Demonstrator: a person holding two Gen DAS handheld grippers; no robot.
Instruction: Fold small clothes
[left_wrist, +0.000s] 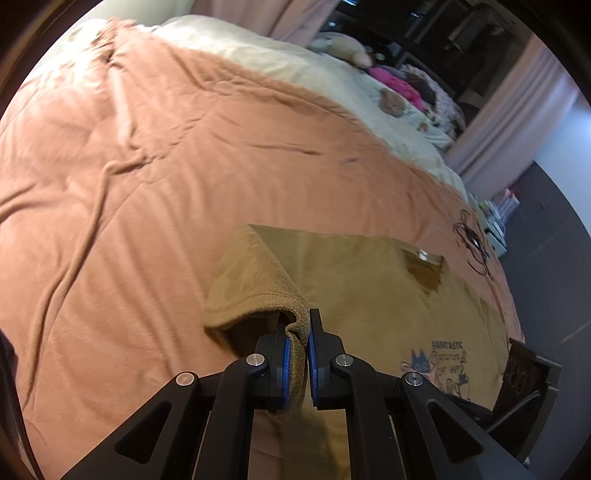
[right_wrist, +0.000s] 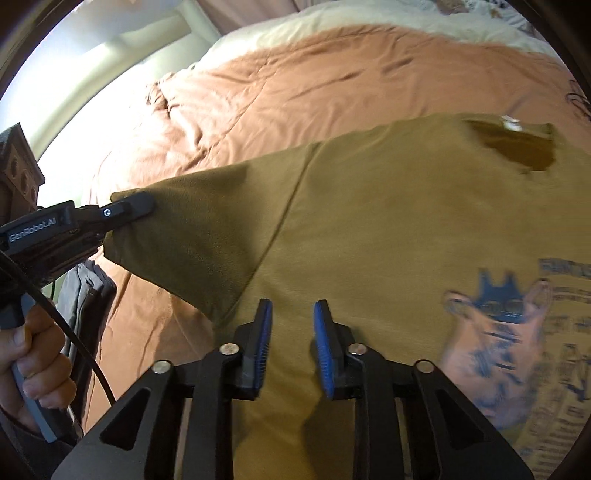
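A mustard-brown T-shirt (right_wrist: 388, 221) with a cartoon print (right_wrist: 506, 332) lies face up on the salmon bedspread (left_wrist: 129, 184). My left gripper (left_wrist: 307, 332) is shut on the hem of the shirt's sleeve (left_wrist: 255, 291) and holds it lifted a little off the bed. In the right wrist view the left gripper (right_wrist: 140, 206) shows at the left, gripping the sleeve end (right_wrist: 192, 229). My right gripper (right_wrist: 292, 321) is open and empty, hovering just above the shirt's body near the armpit seam. The collar with its label (right_wrist: 513, 142) is at the far side.
A cream blanket (left_wrist: 295, 62) covers the far part of the bed, with a heap of pink and patterned clothes (left_wrist: 413, 88) beyond it. A black cable (left_wrist: 474, 240) lies on the bedspread at the right edge. Folded grey cloth (right_wrist: 86, 291) lies at the left.
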